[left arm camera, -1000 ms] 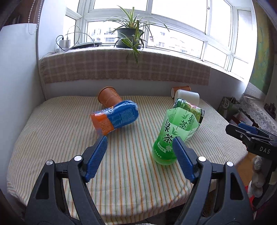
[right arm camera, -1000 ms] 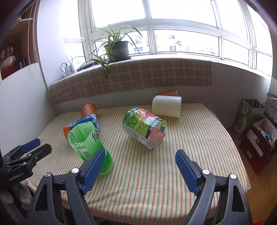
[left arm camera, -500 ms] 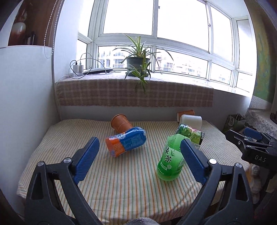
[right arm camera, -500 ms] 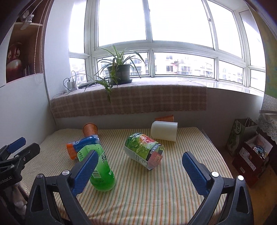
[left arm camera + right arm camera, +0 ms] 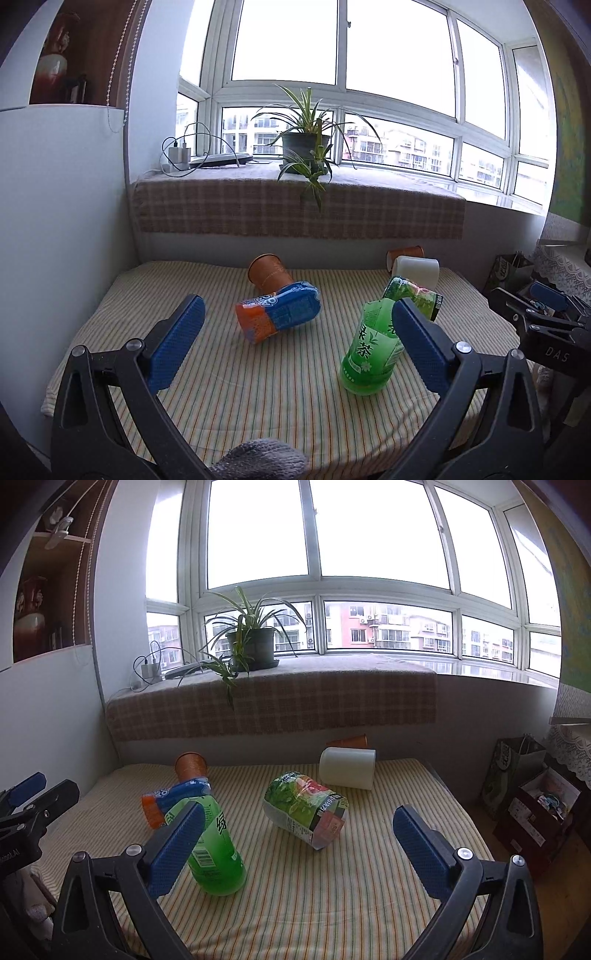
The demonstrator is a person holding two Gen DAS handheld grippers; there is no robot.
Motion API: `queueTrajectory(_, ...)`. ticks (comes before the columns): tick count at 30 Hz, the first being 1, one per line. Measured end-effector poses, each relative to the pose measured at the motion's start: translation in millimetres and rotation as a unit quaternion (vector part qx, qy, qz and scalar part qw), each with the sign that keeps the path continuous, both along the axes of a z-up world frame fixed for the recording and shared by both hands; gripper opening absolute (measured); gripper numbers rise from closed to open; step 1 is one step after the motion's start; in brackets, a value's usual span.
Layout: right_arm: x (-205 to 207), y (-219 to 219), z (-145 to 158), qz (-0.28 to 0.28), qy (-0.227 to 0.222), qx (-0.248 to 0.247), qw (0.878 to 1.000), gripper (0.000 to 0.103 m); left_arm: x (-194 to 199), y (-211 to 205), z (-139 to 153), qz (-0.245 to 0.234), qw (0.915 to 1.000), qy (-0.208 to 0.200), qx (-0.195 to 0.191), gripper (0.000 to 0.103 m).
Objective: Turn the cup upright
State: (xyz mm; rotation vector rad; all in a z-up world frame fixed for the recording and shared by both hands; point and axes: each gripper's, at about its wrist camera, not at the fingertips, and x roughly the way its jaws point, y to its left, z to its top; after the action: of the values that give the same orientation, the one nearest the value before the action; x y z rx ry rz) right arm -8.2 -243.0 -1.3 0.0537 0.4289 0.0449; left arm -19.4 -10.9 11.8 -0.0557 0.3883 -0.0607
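Several cups lie tipped over on a striped tablecloth [image 5: 258, 387]. A green tea-label cup [image 5: 371, 354] [image 5: 214, 853] stands near the front, leaning. A blue-and-orange cup [image 5: 280, 314] [image 5: 173, 799] lies on its side against a copper cup [image 5: 267, 271] [image 5: 191, 765]. A leafy-print cup [image 5: 306, 812] [image 5: 412, 297] lies mid-table. A white cup [image 5: 347, 768] [image 5: 415, 271] and an orange cup [image 5: 347, 741] lie at the back. My left gripper [image 5: 295, 343] and right gripper [image 5: 295, 845] are open and empty, held back above the table's front edge.
A cloth-covered window ledge [image 5: 273, 701] with a potted plant [image 5: 251, 646] and chargers [image 5: 177, 155] runs behind the table. A white wall [image 5: 55, 258] stands at the left. Bags and boxes [image 5: 532, 797] sit on the floor at the right.
Both grippers have pulled back and tilted up, away from the table. The cups now look smaller and farther off. No cup has moved.
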Motion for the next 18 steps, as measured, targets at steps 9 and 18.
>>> queueTrajectory(9, 3.6, -3.0, -2.6, -0.001, 0.007, 0.01, 1.0, 0.103, 0.1, 0.9, 0.3, 0.001, 1.0, -0.001, 0.0, 0.103)
queueTrajectory(18, 4.4, -3.3, -3.0, 0.0, 0.009, 0.009, 1.0, 0.103, 0.0, 1.0, 0.2, 0.0, 1.0, 0.0, 0.0, 0.103)
